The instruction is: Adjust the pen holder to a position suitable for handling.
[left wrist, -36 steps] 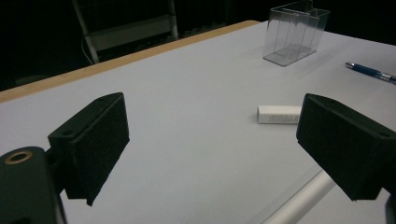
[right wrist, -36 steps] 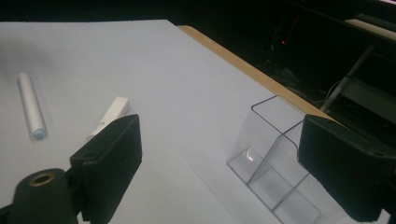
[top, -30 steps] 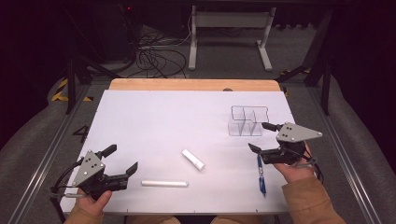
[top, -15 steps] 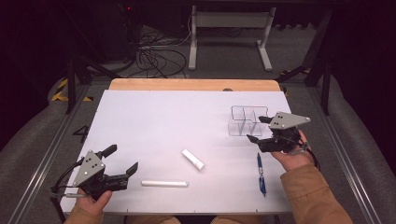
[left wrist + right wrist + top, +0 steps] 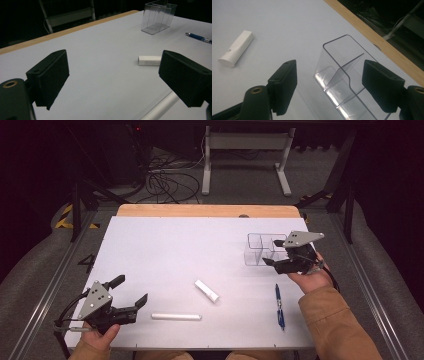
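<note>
Now we see a clear plastic box, hard-walled with thin dividers, standing upright at the far right of the white bench. Our right tool sits at the box's near right side; its jaws have just been closing, yet they stand fairly wide. In the right gripper view the box rises between the two black, matte pads, which do not press on it; whether either pad touches a wall we cannot tell. Our left tool hovers at the near left corner of the bench, jaws wide with nothing between them.

We count one box, one blue pen, one short white block with squared ends, and one long white tube, round and smooth.

From the high view we get the pen lying near the right forearm and the wooden strip along the bench's far edge. From the left gripper view we get the block lying flat, and the tube slanting under the right-hand jaw.
</note>
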The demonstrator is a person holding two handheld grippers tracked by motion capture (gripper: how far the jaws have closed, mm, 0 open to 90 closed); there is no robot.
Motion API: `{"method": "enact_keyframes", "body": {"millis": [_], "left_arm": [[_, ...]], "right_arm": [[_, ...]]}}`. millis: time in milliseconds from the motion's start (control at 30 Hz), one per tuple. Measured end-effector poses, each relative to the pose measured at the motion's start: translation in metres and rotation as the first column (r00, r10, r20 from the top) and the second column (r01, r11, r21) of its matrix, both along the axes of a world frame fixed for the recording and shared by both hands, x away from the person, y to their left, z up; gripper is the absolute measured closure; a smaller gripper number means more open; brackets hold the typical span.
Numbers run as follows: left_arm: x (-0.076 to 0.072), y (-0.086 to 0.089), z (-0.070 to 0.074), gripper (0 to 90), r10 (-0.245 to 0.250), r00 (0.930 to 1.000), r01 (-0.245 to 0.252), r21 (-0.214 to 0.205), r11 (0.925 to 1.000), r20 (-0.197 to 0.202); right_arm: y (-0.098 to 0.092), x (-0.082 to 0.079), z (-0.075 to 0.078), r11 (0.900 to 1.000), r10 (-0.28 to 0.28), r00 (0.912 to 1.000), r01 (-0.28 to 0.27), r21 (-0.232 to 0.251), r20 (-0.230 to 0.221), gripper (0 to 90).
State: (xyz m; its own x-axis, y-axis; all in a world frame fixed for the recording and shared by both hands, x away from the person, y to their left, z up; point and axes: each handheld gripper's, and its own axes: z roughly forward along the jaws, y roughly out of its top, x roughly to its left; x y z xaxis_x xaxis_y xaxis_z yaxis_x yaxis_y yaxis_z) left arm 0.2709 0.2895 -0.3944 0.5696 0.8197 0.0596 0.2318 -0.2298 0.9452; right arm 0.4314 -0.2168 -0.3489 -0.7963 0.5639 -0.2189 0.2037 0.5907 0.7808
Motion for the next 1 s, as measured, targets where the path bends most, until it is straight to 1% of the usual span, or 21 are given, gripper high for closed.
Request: {"method": "enact_keyframes", "body": {"millis": [67, 267, 333, 367, 400, 467, 500, 700, 733, 800, 867, 933, 1000], "left_arm": [[0.000, 0.000, 0.000, 10.4, 0.000, 1.0000, 0.000, -0.001, 1.0000, 0.000], [0.000, 0.000, 0.000, 10.4, 0.002, 1.0000, -0.002, -0.007, 1.0000, 0.000], [0.001, 0.000, 0.000, 10.4, 0.000, 1.0000, 0.000, -0.004, 1.0000, -0.001], [0.000, 0.000, 0.000, 10.4, 0.001, 1.0000, -0.001, -0.005, 1.0000, -0.001], [0.000, 0.000, 0.000, 10.4, 0.000, 1.0000, 0.000, -0.004, 1.0000, 0.000], [0.000, 0.000, 0.000, 10.4, 0.001, 1.0000, -0.001, -0.005, 1.0000, 0.001], [0.001, 0.000, 0.000, 10.4, 0.001, 1.0000, -0.001, -0.006, 1.0000, 0.000], [0.001, 0.000, 0.000, 10.4, 0.002, 1.0000, -0.003, -0.009, 1.0000, -0.001], [0.001, 0.001, 0.000, 10.4, 0.002, 1.0000, -0.002, -0.009, 1.0000, -0.002], [0.001, 0.001, 0.000, 10.4, 0.003, 1.0000, -0.003, -0.010, 0.9999, -0.003], [0.001, 0.001, 0.000, 10.4, 0.001, 1.0000, -0.001, -0.008, 1.0000, -0.004], [0.001, 0.001, 0.000, 10.4, 0.002, 1.0000, -0.003, -0.005, 1.0000, -0.006], [0.001, 0.001, 0.000, 10.4, 0.003, 1.0000, -0.003, -0.011, 0.9999, -0.003]], "right_arm": [[-0.001, 0.004, -0.001, 0.9999, 0.005, 1.0000, -0.005, -0.012, -0.003, 28.9], [-0.002, 0.013, -0.004, 0.9997, -0.002, 0.9998, 0.002, -0.025, -0.021, 29.9], [0.000, 0.017, -0.004, 0.9990, -0.003, 0.9996, 0.001, -0.045, -0.029, 30.9], [0.000, 0.017, -0.004, 0.9990, -0.003, 0.9996, 0.001, -0.045, -0.029, 30.9], [0.000, 0.020, -0.005, 0.9984, 0.004, 0.9995, -0.006, -0.056, -0.032, 31.5], [0.001, 0.021, -0.006, 0.9982, 0.002, 0.9993, -0.005, -0.059, -0.038, 31.9], [0.001, 0.025, -0.007, 0.9971, 0.002, 0.9991, -0.005, -0.076, -0.043, 32.5], [0.003, 0.032, -0.008, 0.9955, 0.004, 0.9984, -0.010, -0.094, -0.057, 34.1], [0.004, 0.034, -0.009, 0.9947, 0.008, 0.9977, -0.015, -0.102, -0.068, 34.7], [0.004, 0.035, -0.010, 0.9942, 0.006, 0.9975, -0.013, -0.107, -0.071, 35.3], [0.006, 0.039, -0.011, 0.9928, 0.015, 0.9965, -0.025, -0.118, -0.083, 36.4], [0.007, 0.040, -0.013, 0.9928, 0.015, 0.9956, -0.025, -0.117, -0.092, 38.7], [0.008, 0.042, -0.015, 0.9904, 0.032, 0.9940, -0.045, -0.131, -0.104, 41.3]]}}
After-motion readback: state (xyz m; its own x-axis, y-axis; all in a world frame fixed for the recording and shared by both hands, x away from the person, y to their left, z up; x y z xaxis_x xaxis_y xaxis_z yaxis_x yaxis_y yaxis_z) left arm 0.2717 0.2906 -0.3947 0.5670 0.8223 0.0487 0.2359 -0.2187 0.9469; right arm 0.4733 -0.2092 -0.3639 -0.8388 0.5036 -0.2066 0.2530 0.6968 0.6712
